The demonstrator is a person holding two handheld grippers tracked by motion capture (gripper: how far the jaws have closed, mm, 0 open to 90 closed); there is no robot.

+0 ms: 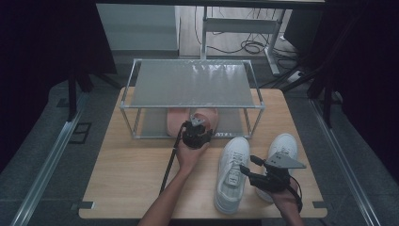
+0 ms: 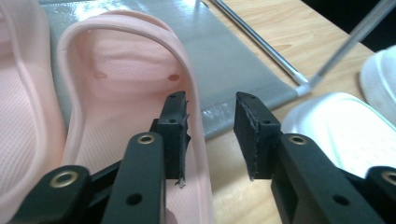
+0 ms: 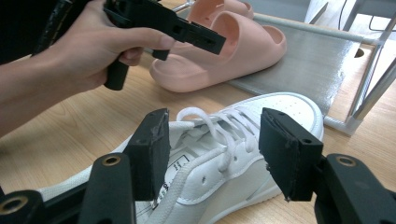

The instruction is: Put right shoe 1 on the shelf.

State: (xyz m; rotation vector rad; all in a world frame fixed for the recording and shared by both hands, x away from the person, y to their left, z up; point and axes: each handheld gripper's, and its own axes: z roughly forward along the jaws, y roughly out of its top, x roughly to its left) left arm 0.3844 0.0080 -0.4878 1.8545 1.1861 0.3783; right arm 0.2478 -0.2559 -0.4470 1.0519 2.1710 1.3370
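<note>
My left gripper (image 2: 210,135) is open, its jaws on either side of the side wall of a pink slide (image 2: 116,93), one jaw inside the slide and one outside. That slide lies beside a second pink slide (image 2: 18,116) on the lower shelf (image 2: 233,60) of a metal rack. From above, the left gripper (image 1: 196,128) sits at the rack's front edge by the pink slides (image 1: 176,117). My right gripper (image 3: 212,154) is open over the laces of a white sneaker (image 3: 280,105). The high view puts the right gripper (image 1: 248,165) just right of that sneaker (image 1: 230,176).
A second white sneaker (image 1: 283,143) lies at the right of the wooden table (image 1: 131,165). The rack's top shelf (image 1: 193,84) spans the table's far half. Cables and a desk frame stand on the floor beyond. Dark curtains flank both sides.
</note>
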